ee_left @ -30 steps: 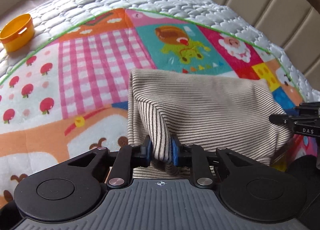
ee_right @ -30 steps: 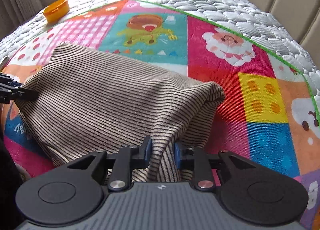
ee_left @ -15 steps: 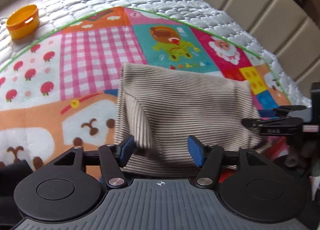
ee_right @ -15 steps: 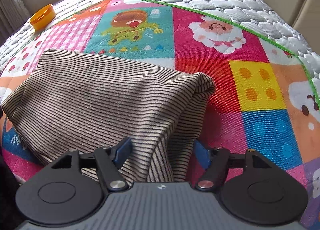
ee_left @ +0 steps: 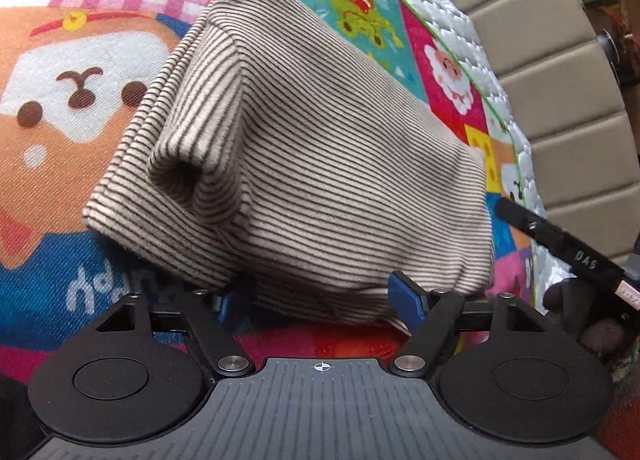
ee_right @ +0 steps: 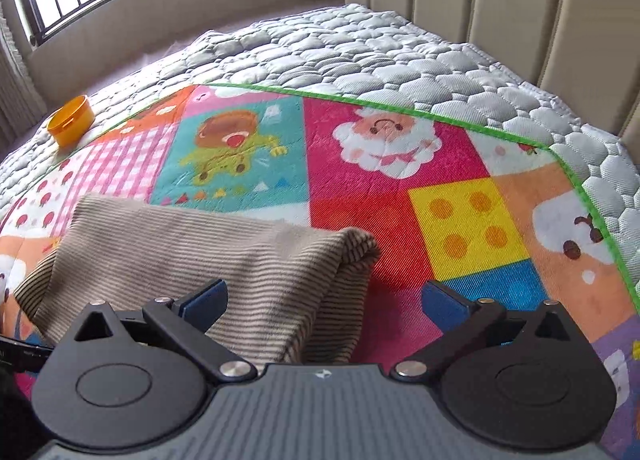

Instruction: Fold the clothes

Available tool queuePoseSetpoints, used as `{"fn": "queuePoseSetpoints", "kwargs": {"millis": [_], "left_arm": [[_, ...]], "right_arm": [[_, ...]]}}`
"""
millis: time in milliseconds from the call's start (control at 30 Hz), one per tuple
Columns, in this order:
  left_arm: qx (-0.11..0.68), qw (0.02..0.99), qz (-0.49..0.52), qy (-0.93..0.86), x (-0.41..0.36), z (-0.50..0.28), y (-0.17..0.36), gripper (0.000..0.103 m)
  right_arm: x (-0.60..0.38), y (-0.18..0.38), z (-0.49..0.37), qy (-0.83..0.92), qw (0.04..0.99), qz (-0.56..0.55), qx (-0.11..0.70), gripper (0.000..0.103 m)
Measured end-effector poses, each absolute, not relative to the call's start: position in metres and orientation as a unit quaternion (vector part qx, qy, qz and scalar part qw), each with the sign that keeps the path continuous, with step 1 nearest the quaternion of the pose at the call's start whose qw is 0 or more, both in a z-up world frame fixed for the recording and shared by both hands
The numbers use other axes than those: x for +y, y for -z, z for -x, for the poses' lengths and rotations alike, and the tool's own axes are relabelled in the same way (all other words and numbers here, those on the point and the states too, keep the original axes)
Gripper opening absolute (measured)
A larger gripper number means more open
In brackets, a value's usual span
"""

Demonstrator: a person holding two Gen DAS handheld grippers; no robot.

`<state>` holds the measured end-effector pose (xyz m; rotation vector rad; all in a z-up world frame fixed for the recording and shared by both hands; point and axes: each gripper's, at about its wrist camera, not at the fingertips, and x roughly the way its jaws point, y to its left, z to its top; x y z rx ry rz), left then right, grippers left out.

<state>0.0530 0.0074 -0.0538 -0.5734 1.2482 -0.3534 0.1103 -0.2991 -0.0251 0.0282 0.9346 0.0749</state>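
From my left camera, the folded brown-and-cream striped cloth (ee_left: 320, 163) covers most of one blue pad (ee_left: 227, 302) of my left gripper (ee_left: 316, 302). The bright patchwork cartoon mat (ee_left: 60, 71) runs off the top and left edges. Of my right gripper (ee_left: 560, 248) I only see a black bar, cut off at the right edge.
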Motion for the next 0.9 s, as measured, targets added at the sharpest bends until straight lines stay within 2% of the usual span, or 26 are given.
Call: {"fn": "queuePoseSetpoints", "kwargs": {"millis": [67,133,267,400,533,667,767,900], "left_arm": [[0.56,0.774,0.249,0.159,0.009,-0.059,0.052,0.053],[0.548,0.79,0.231,0.153,0.009,-0.068,0.05,0.047],[0.544,0.793,0.229,0.151,0.015,-0.09,0.051,0.044],[0.519,0.826,0.159,0.152,0.013,-0.134,0.038,0.044],[0.479,0.863,0.101,0.129,0.02,-0.197,0.03,0.052],[0.459,0.878,0.089,0.103,0.033,-0.246,0.033,0.069],[0.449,0.885,0.059,0.106,0.033,-0.253,0.032,0.075],[0.44,0.892,0.029,0.097,0.035,-0.238,0.024,0.077]], "right_arm": [[-0.302,0.025,-0.119,-0.024,0.896,-0.015,0.442,0.103],[-0.299,0.034,-0.135,-0.007,0.898,-0.003,0.439,0.103],[-0.291,0.056,-0.162,0.011,0.893,0.021,0.449,0.103],[-0.282,0.077,-0.161,0.016,0.889,0.016,0.458,0.103],[-0.275,0.083,-0.145,0.026,0.885,-0.031,0.464,0.103],[-0.252,0.08,-0.125,0.011,0.873,-0.046,0.486,0.103],[-0.216,0.077,-0.108,-0.024,0.872,0.006,0.489,0.103],[-0.197,0.081,-0.097,-0.031,0.875,0.027,0.482,0.103]]}}
